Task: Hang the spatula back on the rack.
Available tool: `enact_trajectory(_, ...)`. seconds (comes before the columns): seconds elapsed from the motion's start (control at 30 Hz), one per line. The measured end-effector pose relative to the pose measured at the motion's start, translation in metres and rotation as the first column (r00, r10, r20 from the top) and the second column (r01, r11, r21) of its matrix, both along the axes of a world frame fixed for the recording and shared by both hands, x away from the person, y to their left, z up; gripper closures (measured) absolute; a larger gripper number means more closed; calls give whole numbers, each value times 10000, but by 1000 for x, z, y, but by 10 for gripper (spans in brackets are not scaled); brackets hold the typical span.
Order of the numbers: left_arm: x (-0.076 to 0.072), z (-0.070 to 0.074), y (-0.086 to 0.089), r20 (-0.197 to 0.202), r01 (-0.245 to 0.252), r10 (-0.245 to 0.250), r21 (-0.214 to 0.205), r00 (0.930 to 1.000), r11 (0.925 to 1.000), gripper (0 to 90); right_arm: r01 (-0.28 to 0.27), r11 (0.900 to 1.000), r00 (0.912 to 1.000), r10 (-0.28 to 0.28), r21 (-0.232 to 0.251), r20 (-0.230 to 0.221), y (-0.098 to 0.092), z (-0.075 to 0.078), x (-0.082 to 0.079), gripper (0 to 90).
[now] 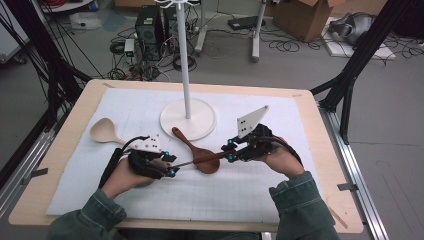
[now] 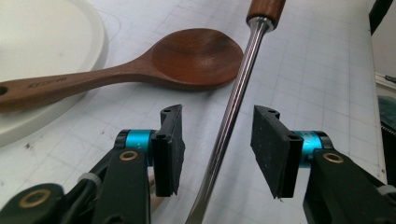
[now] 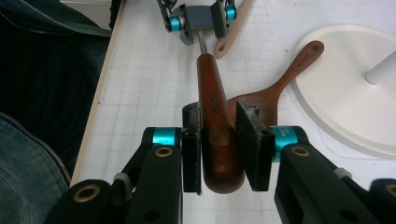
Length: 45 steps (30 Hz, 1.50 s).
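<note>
Fingers (image 3: pixel 256 149) clamped on tool handle (image 3: pixel 215 135)

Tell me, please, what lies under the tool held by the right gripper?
Under the tool lie the dark wooden spoon's bowl and the gridded mat. The tool covers part of the bowl.

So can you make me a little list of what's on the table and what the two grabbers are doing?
right gripper: shut on the wooden handle of a tool
tool shaft: metal, runs between the left gripper's pads, no touch seen
left gripper: open around the shaft
dark spoon: lies flat, handle end on the stand base
stand base: white, round, with an upright pole
pale spoon: lies at the left
mat: white grid sheet
</note>
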<state>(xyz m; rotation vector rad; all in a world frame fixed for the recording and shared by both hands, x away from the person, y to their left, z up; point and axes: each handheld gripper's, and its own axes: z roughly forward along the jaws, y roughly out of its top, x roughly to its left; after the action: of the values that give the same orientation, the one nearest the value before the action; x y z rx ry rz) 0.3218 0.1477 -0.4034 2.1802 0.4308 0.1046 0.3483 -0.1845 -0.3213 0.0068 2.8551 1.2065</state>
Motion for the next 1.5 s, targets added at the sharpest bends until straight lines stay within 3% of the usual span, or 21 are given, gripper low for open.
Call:
enact_trajectory(0.53,4,-3,-10,-210,290,-286,179,9994,9994,677,-116,9999,9999,115,74,125,9,8,-1,725)
enact_trajectory(0.77,5,-1,-12,-64,329,-328,192,9994,9993,765,-130,9999,9999,130,42,69,13,12,0,725)
enact_trajectory(0.93,5,0,-12,58,387,-389,275,9992,9989,775,73,9996,9999,-71,255,-78,12,12,1,715)
enact_trajectory(1.13,4,1,-11,77,466,-469,310,9989,9984,795,821,9951,9966,-814,554,-144,5,12,4,665)
enact_trajectory(1.3,3,3,-10,102,408,-410,191,9991,9990,800,1488,9854,9888,-1479,833,-178,-4,11,4,610)
enact_trajectory(1.5,2,5,-8,97,346,-346,24,9994,9994,805,2329,9625,9723,-2276,1390,-527,-14,7,4,503)
